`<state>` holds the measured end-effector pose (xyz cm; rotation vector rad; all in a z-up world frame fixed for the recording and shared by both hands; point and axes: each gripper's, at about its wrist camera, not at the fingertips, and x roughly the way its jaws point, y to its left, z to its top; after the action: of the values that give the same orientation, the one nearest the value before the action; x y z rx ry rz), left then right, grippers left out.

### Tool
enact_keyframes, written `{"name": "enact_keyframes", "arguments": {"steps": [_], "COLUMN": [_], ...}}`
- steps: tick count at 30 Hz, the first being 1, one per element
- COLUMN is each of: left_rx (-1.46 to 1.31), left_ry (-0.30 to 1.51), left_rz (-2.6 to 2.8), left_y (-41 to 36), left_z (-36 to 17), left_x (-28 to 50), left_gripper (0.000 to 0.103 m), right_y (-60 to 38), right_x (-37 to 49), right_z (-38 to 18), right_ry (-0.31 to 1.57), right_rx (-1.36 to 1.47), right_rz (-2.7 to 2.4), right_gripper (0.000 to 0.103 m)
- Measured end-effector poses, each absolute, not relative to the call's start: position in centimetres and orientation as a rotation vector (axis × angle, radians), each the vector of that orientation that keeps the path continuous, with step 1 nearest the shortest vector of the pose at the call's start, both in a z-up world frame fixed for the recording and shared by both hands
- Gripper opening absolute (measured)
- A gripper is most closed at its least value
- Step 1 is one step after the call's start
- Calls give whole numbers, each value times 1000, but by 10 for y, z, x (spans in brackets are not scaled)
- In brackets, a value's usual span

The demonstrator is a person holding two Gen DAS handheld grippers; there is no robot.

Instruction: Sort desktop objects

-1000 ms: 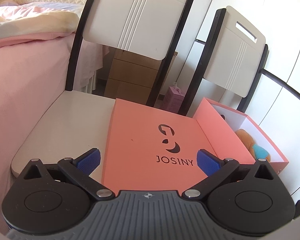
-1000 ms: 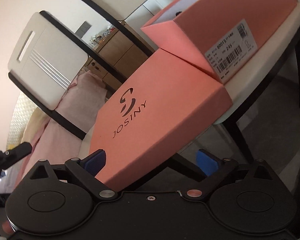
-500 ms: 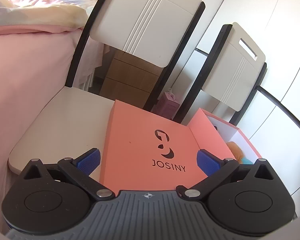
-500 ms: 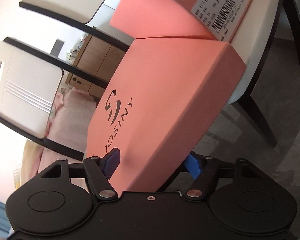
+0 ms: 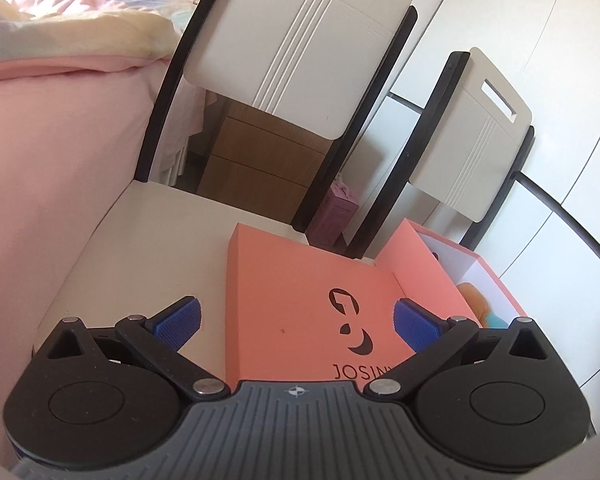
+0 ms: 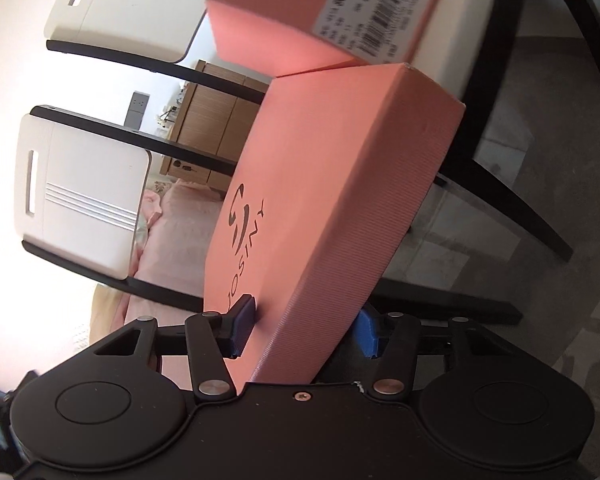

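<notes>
Lid, left wrist view: salmon JOSINY shoebox lid (image 5: 320, 312) lies on white chair seat (image 5: 148, 248), hinged to open box (image 5: 480, 276) w/ plush toy (image 5: 480, 300) inside.
Left gripper (image 5: 296, 320): spread wide, nothing pinched; has backed off a bit vs a sec ago, so lid shows lower in view.
Lid, right wrist view: lid's near edge (image 6: 332, 216) now between the blue pads.
Right gripper (image 6: 306, 330): was wide a sec ago, now closing, left pad (image 6: 244, 326) touching lid top, other under the rim.
Meaning: prob. grip secured to swing lid shut over box; sorting likely near its end.
</notes>
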<state>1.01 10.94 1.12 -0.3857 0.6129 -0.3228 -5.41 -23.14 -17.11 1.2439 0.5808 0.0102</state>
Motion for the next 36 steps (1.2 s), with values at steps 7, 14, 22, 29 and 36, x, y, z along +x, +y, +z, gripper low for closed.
{"name": "enact_keyframes", "arguments": {"steps": [7,14,22,29,36], "left_rx": [-422,-412,-529,-736,-805], "left_ry": [659,671,799,947,1034], "left_rz": [-357,-365,-403,-581,-684], "left_y": [117,131,155,159,153], "left_z": [3,-7,-48,-101,-137], "left_x": [21,27,52,70,83], "left_gripper": [103,103,103,103,103], "right_y": [-241,-253,-263,-271,-271], "right_x": [-92,-112,-110,-109,-107], "right_z": [-168,-163,-161,-168,-172], "right_ry": [593,580,569,565,555], "right_rx": [1234,1218,1200,1198,1188], "right_rz": [50,85,99,90,109], "right_gripper": [53,52,52,52,52]}}
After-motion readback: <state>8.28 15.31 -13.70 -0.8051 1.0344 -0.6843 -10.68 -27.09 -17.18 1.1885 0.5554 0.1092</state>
